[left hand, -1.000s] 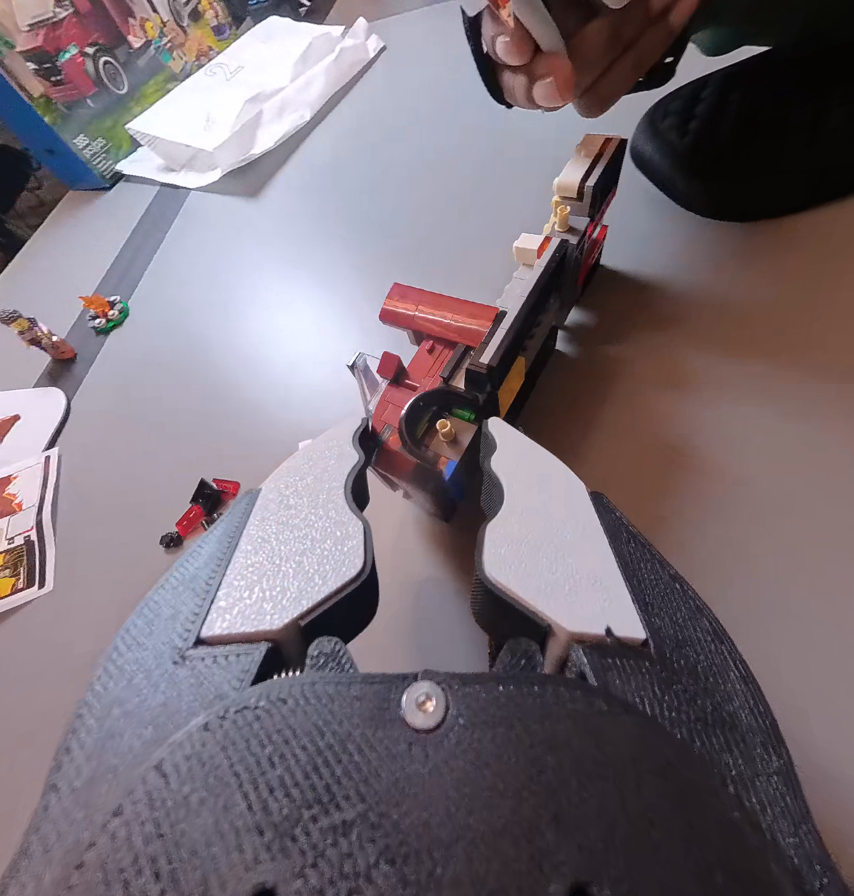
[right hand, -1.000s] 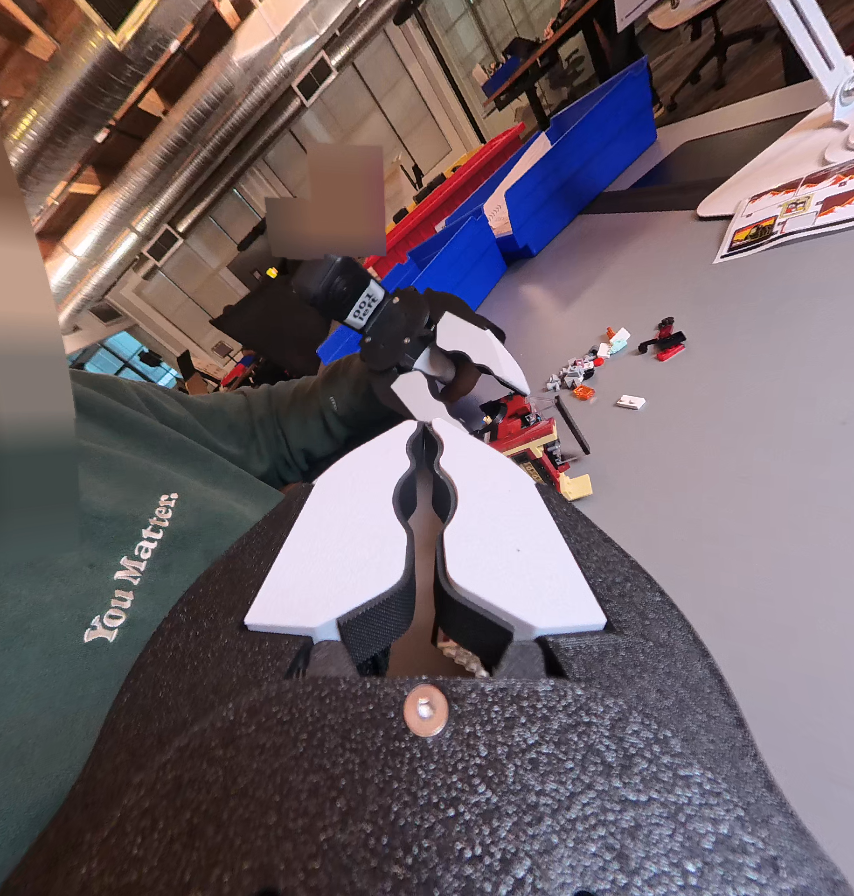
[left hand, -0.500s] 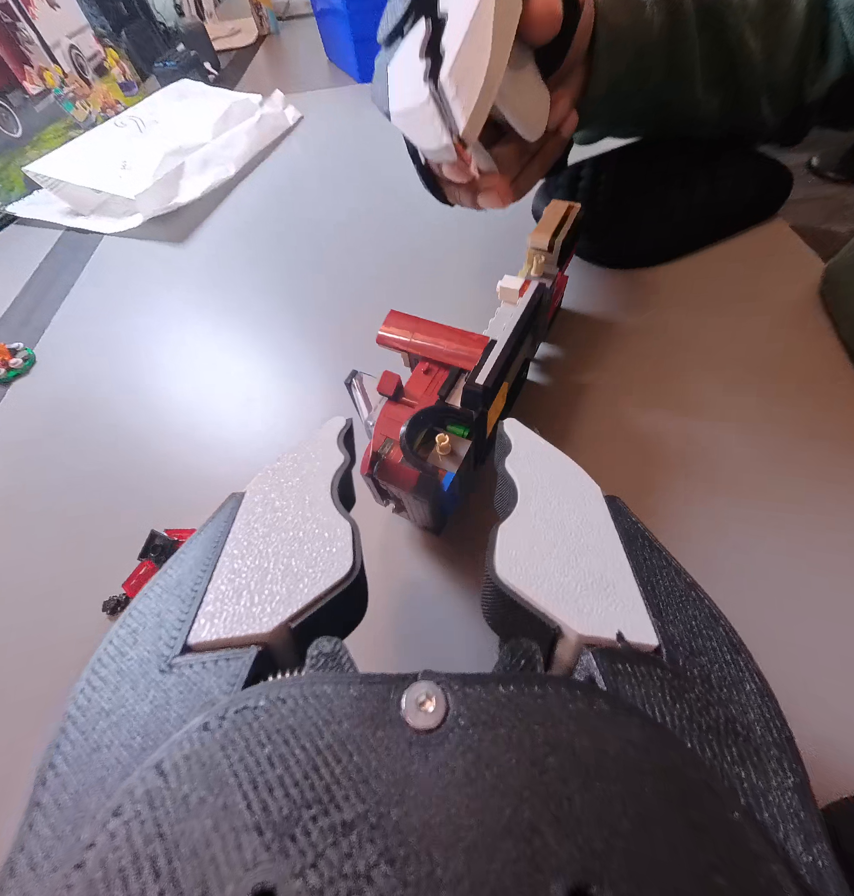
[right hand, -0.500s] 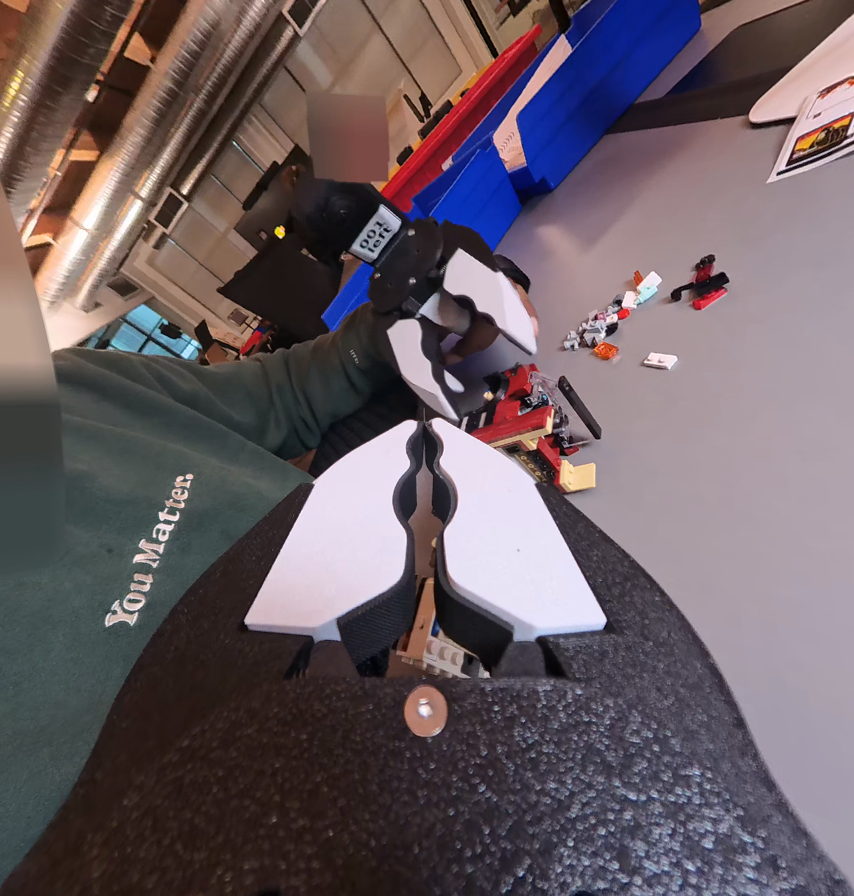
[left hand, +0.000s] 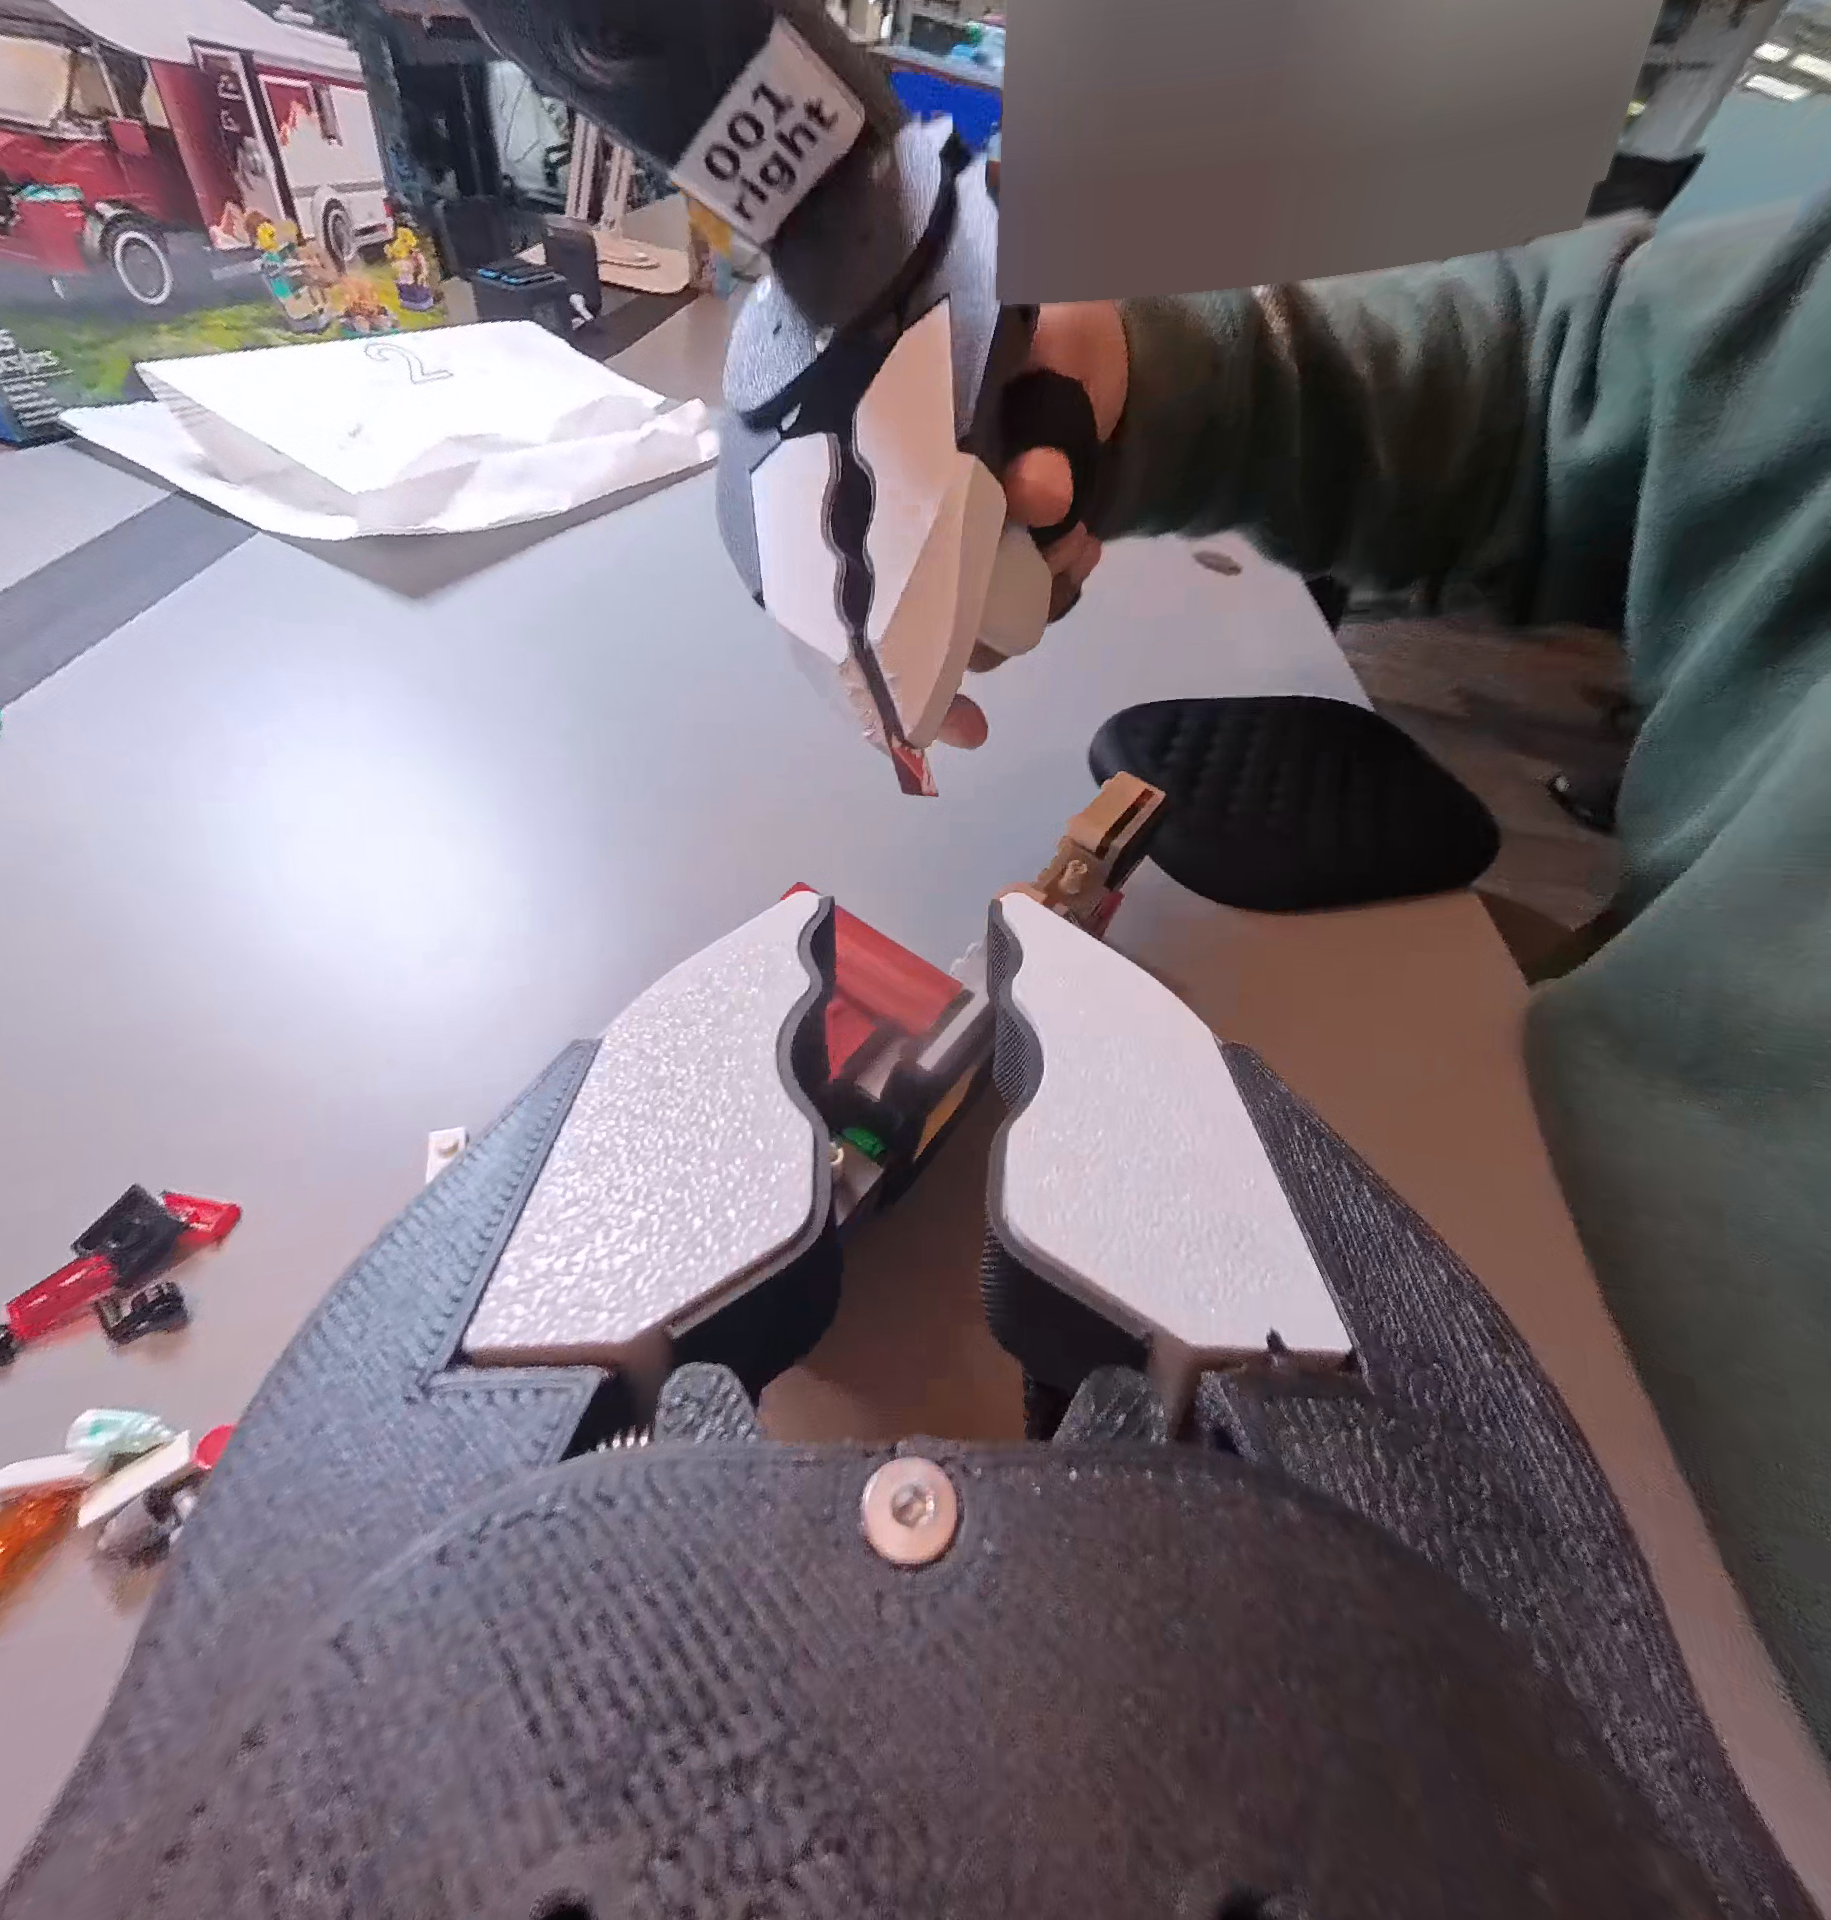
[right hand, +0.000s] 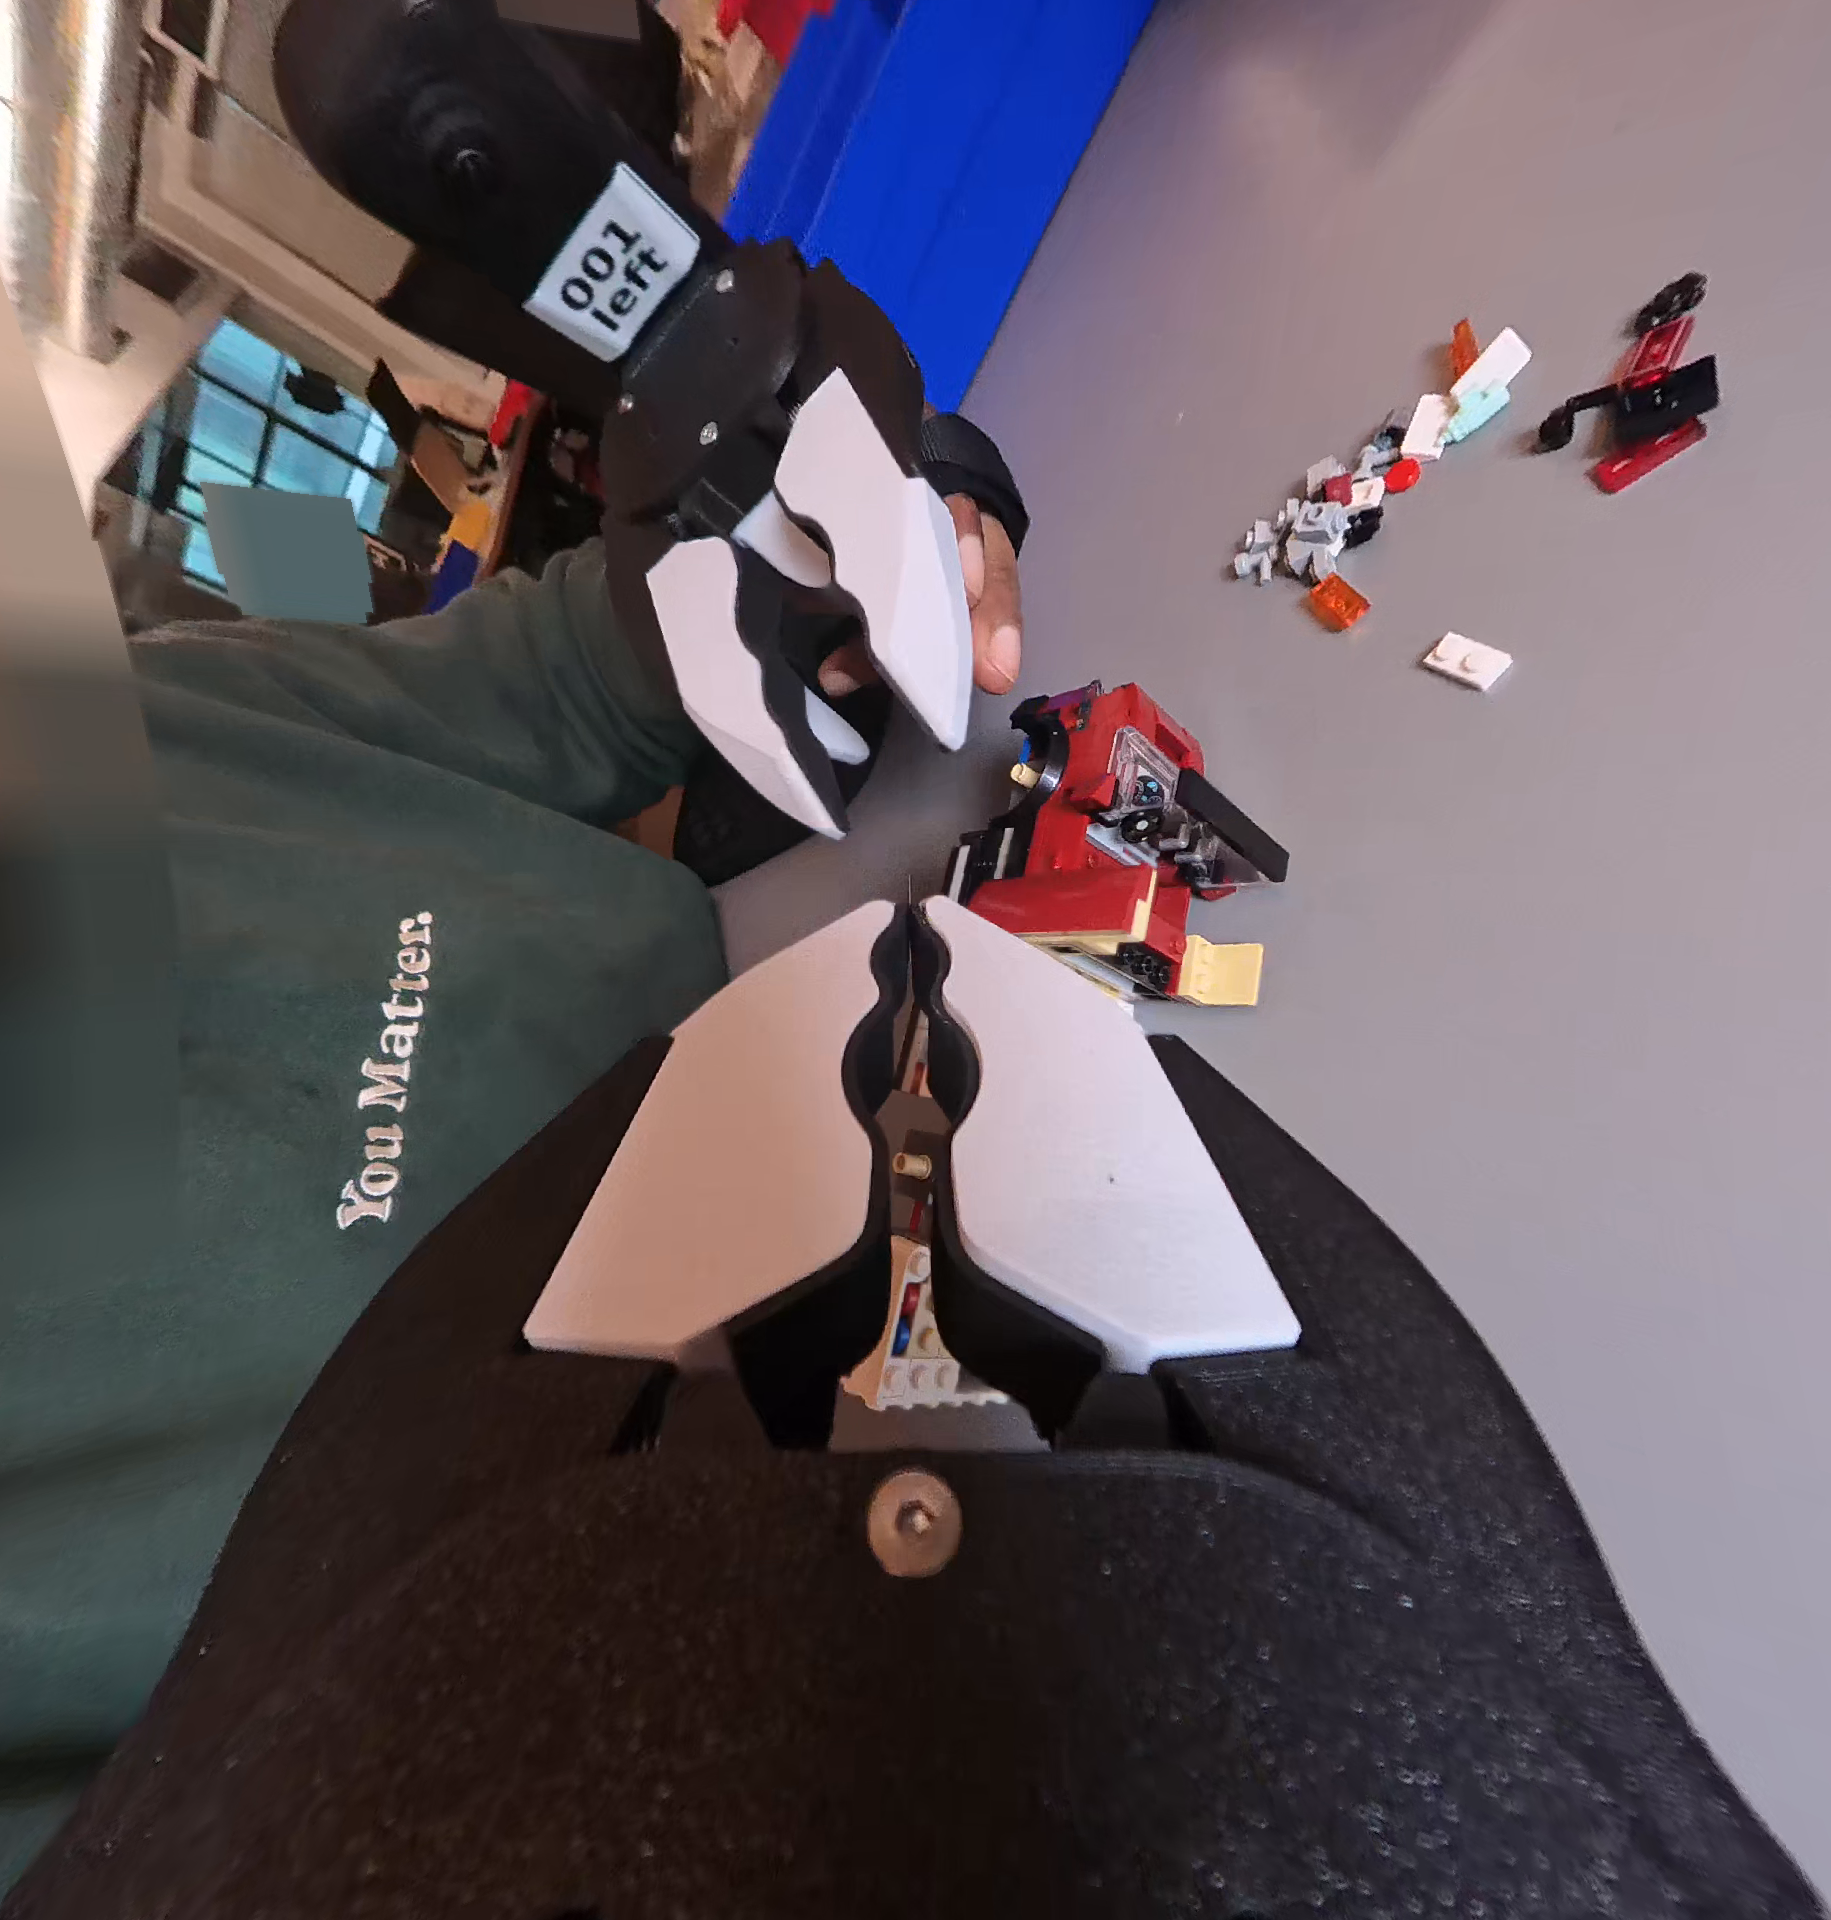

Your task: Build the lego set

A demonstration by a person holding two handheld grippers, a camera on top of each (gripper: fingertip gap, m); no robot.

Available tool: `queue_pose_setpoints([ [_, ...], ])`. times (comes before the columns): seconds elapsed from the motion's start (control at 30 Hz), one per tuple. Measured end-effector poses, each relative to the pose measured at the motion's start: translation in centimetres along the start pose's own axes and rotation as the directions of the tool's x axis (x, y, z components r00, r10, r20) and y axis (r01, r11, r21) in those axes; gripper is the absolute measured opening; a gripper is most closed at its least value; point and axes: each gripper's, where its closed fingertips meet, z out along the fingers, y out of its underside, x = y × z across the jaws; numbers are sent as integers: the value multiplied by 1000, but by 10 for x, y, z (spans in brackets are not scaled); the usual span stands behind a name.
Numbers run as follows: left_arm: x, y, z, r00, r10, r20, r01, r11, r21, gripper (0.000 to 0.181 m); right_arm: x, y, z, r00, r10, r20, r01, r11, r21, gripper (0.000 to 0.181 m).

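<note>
left wrist view: left gripper (left hand: 906, 925) jaws spread, straddling the red lego vehicle (left hand: 890, 1013) on the grey table (left hand: 371, 831); its long axis runs away from the camera, tan end far. right gripper (left hand: 895, 732), higher and farther off 0.5 s ago, now hangs above it pinching a thin red piece (left hand: 913, 769). right wrist view: right gripper (right hand: 911, 906) jaws pressed together; the piece barely shows; vehicle (right hand: 1108, 831) just beyond the tips, loose bricks (right hand: 1347, 499) farther.
</note>
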Motion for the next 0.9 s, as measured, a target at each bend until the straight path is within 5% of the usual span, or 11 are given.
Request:
queue_pose_setpoints([
  [0.57, -18, 18, -6, 980, 131, 152, -123, 991, -59, 24, 22, -6, 11, 996, 75, -39, -82, 966, -245, 0],
  [0.9, -22, 38, -12, 991, 121, 59, -115, 989, -98, 71, 25, -10, 7, 994, 94, -52, -105, 957, -269, 0],
])
